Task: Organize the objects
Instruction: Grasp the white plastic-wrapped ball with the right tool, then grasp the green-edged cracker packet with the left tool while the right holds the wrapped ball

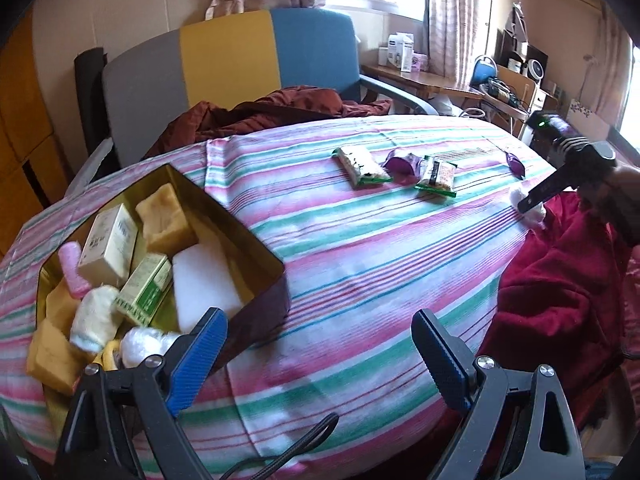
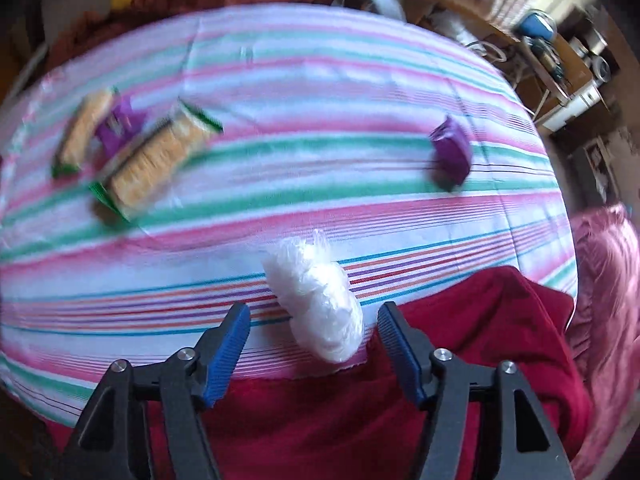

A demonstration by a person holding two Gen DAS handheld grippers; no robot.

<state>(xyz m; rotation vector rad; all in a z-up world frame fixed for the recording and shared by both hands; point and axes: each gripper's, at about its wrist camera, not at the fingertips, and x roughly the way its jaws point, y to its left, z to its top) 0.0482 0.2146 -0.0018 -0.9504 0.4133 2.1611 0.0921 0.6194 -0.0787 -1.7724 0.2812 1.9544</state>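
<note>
Right tongs (image 2: 314,336) apart, straddling the white bundle (image 2: 316,304) at the counter (image 2: 320,80) edge, pads not touching. Left tongs (image 1: 316,348) wide apart, empty, beside the box (image 1: 256,240). Snack packs (image 1: 362,166) sit mid-counter.

The cloth (image 1: 360,248) has pink, green and white stripes. 2 green-edged snack packs (image 1: 362,164), purple packets (image 1: 402,162), a white bundle (image 2: 316,300), a gold-lined box (image 1: 160,248), a dark red blanket (image 1: 552,280).
</note>
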